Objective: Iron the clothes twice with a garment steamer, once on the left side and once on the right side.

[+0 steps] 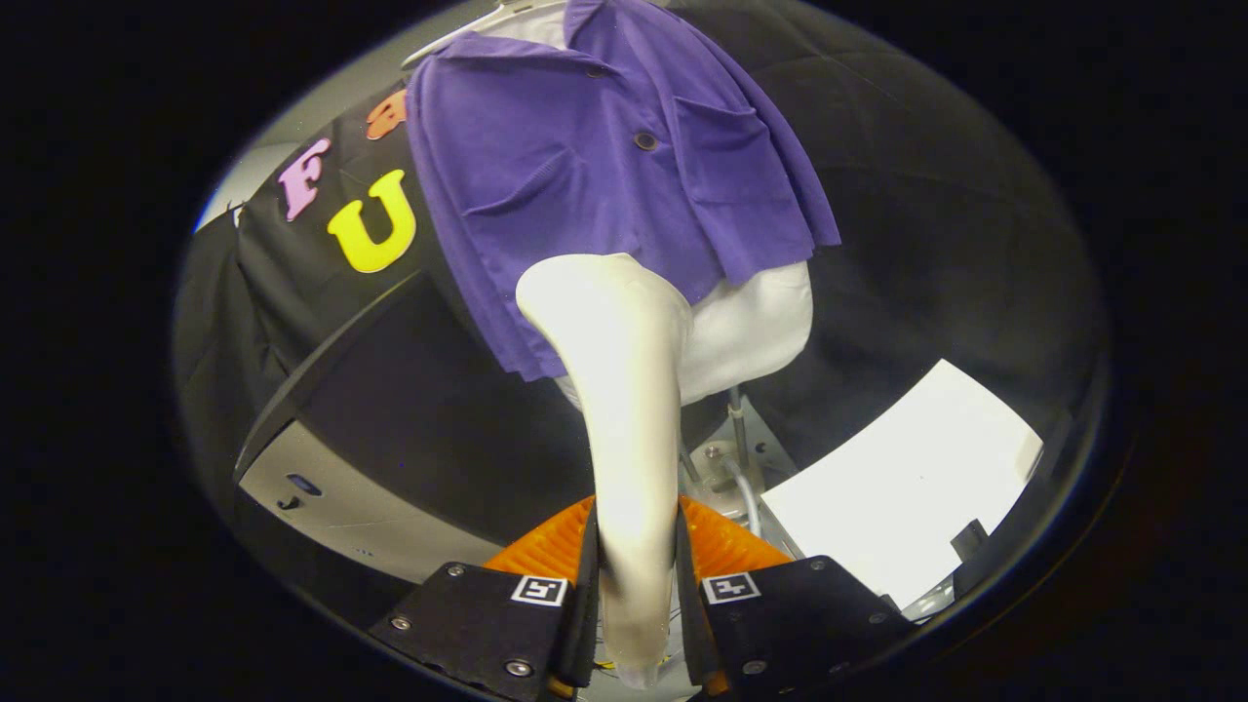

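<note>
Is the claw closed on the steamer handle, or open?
Closed. Both fingers of the claw press the sides of the cream steamer, its head up against the purple shirt.

The gripper (636, 585) carries 2 square markers, screws and ribbed inner faces.
</note>
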